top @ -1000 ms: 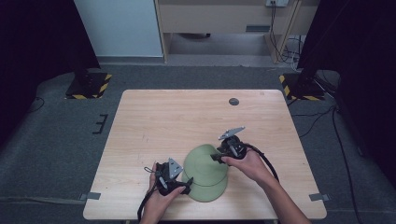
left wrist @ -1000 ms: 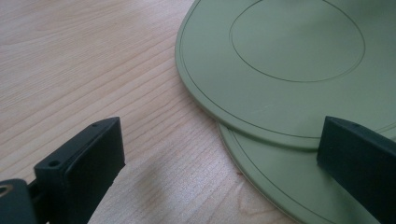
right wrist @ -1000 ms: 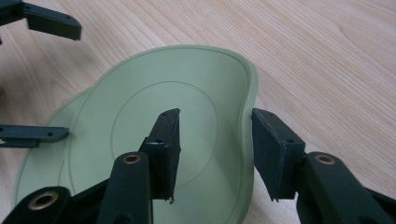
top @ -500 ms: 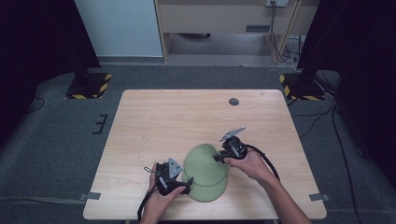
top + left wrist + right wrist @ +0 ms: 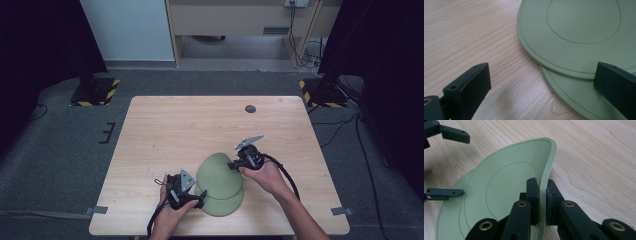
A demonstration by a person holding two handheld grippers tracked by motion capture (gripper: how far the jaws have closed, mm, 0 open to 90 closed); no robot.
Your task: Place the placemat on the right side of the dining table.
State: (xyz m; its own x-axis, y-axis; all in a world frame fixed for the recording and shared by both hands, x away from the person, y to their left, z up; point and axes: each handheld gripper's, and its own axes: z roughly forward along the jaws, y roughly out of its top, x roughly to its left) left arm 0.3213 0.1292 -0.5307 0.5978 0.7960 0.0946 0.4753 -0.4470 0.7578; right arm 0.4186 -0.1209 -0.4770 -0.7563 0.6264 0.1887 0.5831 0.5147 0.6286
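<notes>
Two soft green discs lie stacked near the wooden table's front edge, the upper disc [image 5: 216, 172] shifted back over the lower disc [image 5: 226, 204]. My right gripper [image 5: 233, 165] has just been closing, and its jaws now pinch the upper disc's [image 5: 506, 195] far right rim. In the right gripper view [image 5: 541, 187] that rim curls up between the pads. My left gripper [image 5: 199, 198] stands open at the discs' left edge. Its jaws [image 5: 542, 72] straddle the overlap of the upper disc [image 5: 579, 32] and lower disc [image 5: 574, 100] without touching either.
A small dark round cap [image 5: 250, 108] lies at the table's [image 5: 170, 130] far side. Black stands with yellow-striped bases [image 5: 95, 92] sit on the floor beyond the back corners. Bare wood stretches behind and left of the discs.
My right gripper's jaws have closed onto the upper disc's rim. Neither hand has shifted, and the left gripper is as it was.
</notes>
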